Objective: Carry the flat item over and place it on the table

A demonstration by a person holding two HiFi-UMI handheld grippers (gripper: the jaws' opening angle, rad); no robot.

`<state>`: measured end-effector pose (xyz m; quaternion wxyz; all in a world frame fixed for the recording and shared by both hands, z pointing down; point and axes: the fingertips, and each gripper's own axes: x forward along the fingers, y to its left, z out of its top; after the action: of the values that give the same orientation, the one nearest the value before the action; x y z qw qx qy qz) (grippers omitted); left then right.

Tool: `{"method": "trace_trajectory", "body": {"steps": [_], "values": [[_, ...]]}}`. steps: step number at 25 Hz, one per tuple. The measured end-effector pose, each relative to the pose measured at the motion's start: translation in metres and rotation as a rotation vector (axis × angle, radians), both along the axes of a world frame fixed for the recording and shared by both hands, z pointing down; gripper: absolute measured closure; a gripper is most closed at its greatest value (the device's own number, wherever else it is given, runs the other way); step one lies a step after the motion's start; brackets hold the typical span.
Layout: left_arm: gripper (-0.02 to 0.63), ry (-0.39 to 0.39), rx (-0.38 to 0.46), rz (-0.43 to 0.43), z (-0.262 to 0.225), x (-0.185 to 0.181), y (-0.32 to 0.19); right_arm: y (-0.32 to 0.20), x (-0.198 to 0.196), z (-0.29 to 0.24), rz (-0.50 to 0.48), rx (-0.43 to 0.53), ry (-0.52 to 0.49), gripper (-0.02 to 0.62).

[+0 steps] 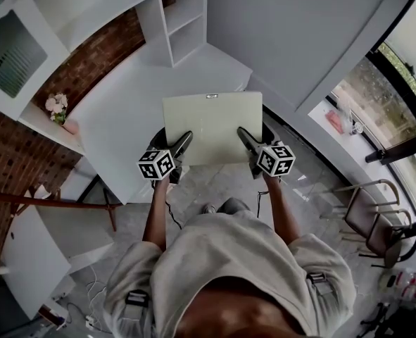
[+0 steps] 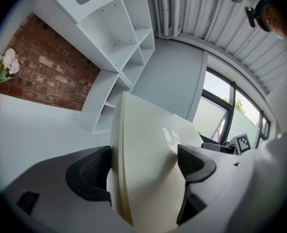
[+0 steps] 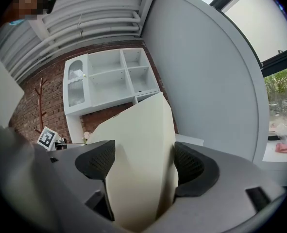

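A flat cream-coloured board [image 1: 211, 127] is held level in front of the person, over the near edge of the white table [image 1: 130, 111]. My left gripper [image 1: 181, 145] is shut on its near left edge and my right gripper [image 1: 246, 141] on its near right edge. In the left gripper view the board [image 2: 148, 164] stands edge-on between the two black pads [image 2: 92, 174]. The right gripper view shows the board [image 3: 141, 154] clamped the same way between its pads [image 3: 194, 169].
White shelving [image 1: 183, 16] stands at the table's far end against a brick wall [image 1: 88, 62]. A pink vase of flowers [image 1: 58, 111] sits on the left ledge. A metal chair [image 1: 373, 220] stands at right by the window. A grey wall [image 1: 292, 34] runs along the table's right side.
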<state>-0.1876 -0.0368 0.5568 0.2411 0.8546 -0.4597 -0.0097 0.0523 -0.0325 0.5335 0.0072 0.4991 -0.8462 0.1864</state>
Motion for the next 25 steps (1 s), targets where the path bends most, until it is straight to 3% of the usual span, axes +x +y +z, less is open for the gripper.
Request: {"method": "trace_trajectory", "body": {"steps": [14,25], "values": [[0.172,-0.006,-0.019,0.027,0.010,0.000,-0.028,-0.022,0.000,0.010,0.030,-0.016,-0.001,0.202],[0.173,-0.016,-0.032,0.032,0.018,0.010,-0.082,-0.075,0.010,0.021,0.037,-0.026,-0.011,0.202]]}}
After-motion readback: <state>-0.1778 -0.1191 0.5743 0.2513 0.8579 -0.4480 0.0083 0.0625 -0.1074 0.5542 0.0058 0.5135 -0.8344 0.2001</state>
